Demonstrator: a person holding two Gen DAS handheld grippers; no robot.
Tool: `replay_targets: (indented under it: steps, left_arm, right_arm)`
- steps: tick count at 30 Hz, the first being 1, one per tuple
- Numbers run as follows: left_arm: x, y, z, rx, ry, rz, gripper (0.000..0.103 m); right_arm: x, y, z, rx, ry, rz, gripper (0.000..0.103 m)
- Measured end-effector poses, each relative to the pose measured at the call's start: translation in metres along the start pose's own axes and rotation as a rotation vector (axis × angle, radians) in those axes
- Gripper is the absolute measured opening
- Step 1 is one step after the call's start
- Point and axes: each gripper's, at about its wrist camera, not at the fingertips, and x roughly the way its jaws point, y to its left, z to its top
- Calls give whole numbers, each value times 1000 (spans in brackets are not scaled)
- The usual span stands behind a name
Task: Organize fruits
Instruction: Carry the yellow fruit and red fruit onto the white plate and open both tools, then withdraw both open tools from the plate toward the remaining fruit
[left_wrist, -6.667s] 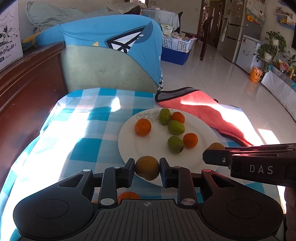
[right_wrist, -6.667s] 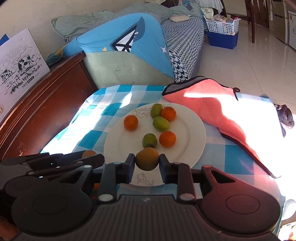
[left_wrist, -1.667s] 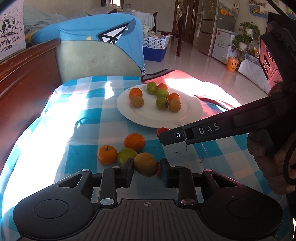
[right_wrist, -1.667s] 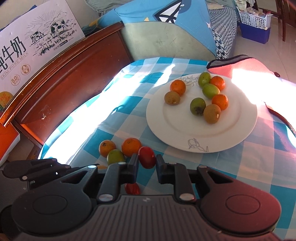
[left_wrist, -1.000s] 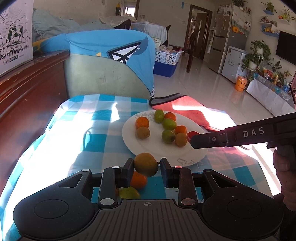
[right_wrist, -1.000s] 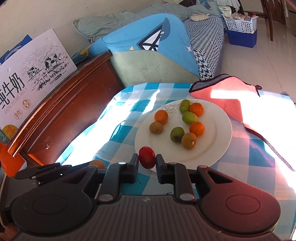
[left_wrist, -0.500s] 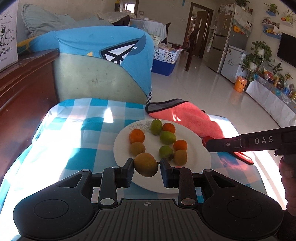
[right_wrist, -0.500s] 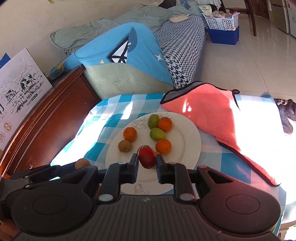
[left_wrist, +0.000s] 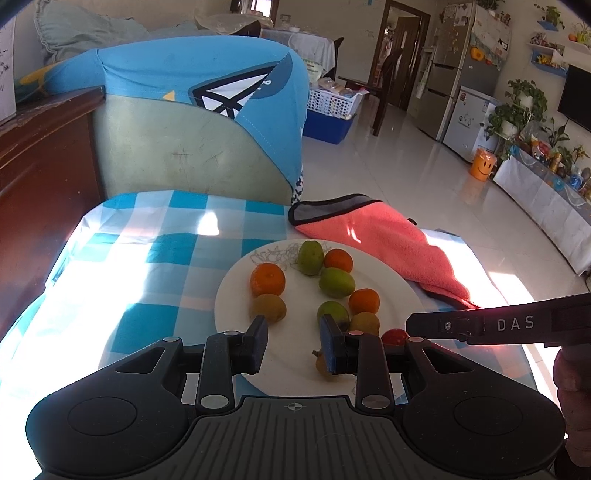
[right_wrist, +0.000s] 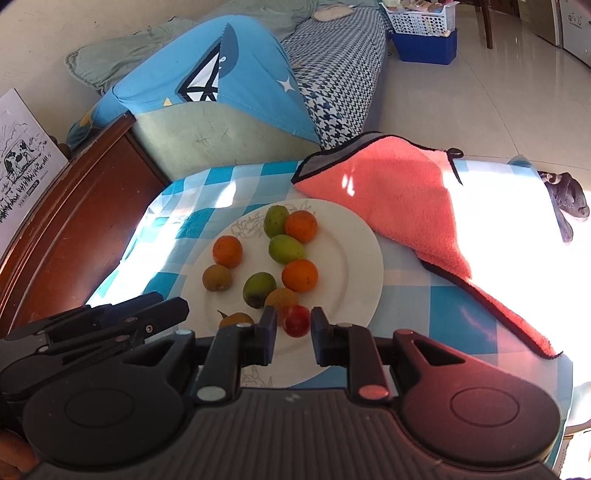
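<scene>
Gone from between the fingers of the left gripper (left_wrist: 293, 325) since half a second back: the yellow-brown oval fruit (left_wrist: 320, 363). Now lying on the near part of the round white china plate (left_wrist: 236, 295), half hidden behind one finger and just short of the green, orange and brown fruits heaped further in. Left fingers apart, with only bare plate showing between them.

Carried in over the plate's near rim as well: the small red round fruit (right_wrist: 296, 322), between the fingers of the right gripper (right_wrist: 293, 318). Fingers drawn in close on either side of it, apparently clamped on it. Hard to tell whether it already touches the plate. Close beside the nearest brown fruit on the plate.

Judging from this: one more fruit delivered, a second about to follow. Next, probably, letting the red one go low enough not to roll off the near rim onto the blue-and-white checked tabletop (left_wrist: 166, 258). No loose fruit visible beyond the plate in either view, though ground nearer than the plate hidden by the grippers.
</scene>
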Motion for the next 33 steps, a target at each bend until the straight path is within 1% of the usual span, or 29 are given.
replay_targets:
  steps: [8,10,12,13,14,15,16,17,19,20,22,25,26,28,31,33]
  left_arm:
    - [4,7,5,-53,6,13,28]
    - [3,7,6,-57,1,18,30]
    - [1,8,7,-64,-2,19,31]
    - [-1,9,7,-71,-3,23,36]
    - [-3,10,8,-80,-5,27,46]
    - [-5,11,8,-86,-8,37,53]
    - [-7,13,9,-91,-12,48,64]
    - [-9,14,9,-90,-18,60,68]
    - [-13,16,9,-85,-24,80,71]
    - [-15,17,9,-86,-23,87,78]
    - [-20,21,8,-100,-23,99,85]
    - [-27,26,4,-108,-18,98,87]
    - [-29,27,3,-104,-14,101,89]
    - [-32,28,-2,-93,-6,111,91]
    - [-35,32,-10,-87,16,114,91]
    - [-37,34,-14,-82,28,118,91]
  right_arm:
    - [16,-7,3,69,24,-8,20]
    - [15,-8,4,84,19,1,24]
    - [12,-8,5,88,7,10,25]
    - [11,-6,5,81,5,12,28]
    - [11,-5,5,77,3,14,31]
    - [11,-4,4,73,2,14,36]
    - [10,-3,4,70,3,14,41]
    - [10,-2,3,66,3,12,42]
    - [9,0,2,54,-1,8,44]
    - [7,2,1,48,-5,10,44]
    - [3,5,-1,36,-12,15,52]
    - [-2,9,-6,16,-22,13,58]
    - [-4,11,-8,6,-25,10,59]
    - [-7,13,-12,-10,-33,2,64]
    - [-10,16,-21,-7,-37,-2,67]
    - [-12,19,-28,-4,-30,0,67]
